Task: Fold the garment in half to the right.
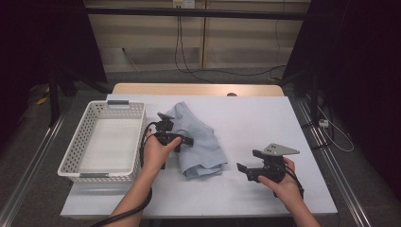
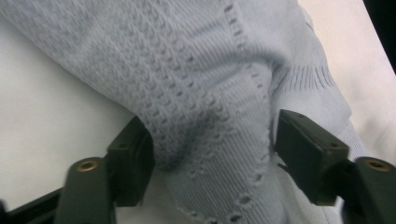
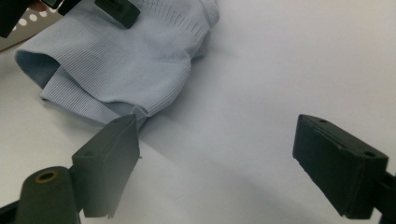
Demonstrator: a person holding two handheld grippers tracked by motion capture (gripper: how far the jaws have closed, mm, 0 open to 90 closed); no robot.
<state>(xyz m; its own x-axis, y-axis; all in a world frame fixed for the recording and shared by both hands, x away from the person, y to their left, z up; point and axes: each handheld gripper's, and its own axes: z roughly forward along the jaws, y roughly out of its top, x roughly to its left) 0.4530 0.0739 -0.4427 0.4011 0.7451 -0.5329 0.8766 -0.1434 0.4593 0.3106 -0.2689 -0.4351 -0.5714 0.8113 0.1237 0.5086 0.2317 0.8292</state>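
Observation:
A light blue knitted garment (image 1: 201, 142) lies crumpled on the white table cover (image 1: 265, 118), left of centre. My left gripper (image 1: 187, 141) rests at the garment's left edge. In the left gripper view a raised fold of the garment (image 2: 210, 70) sits between the jaws of the left gripper (image 2: 212, 135), which stand apart and do not pinch it. My right gripper (image 1: 247, 161) hovers low over bare table to the right of the garment, open, with nothing between its jaws. The right gripper view has the right gripper (image 3: 215, 144) facing the garment's ribbed hem (image 3: 126, 60), with the left gripper (image 3: 116, 9) beyond it.
A white perforated basket (image 1: 75, 146) stands at the table's left end with nothing in it; its wall (image 3: 28, 21) shows in the right gripper view. Bare table stretches right of the garment. Cables trail on the floor behind the table.

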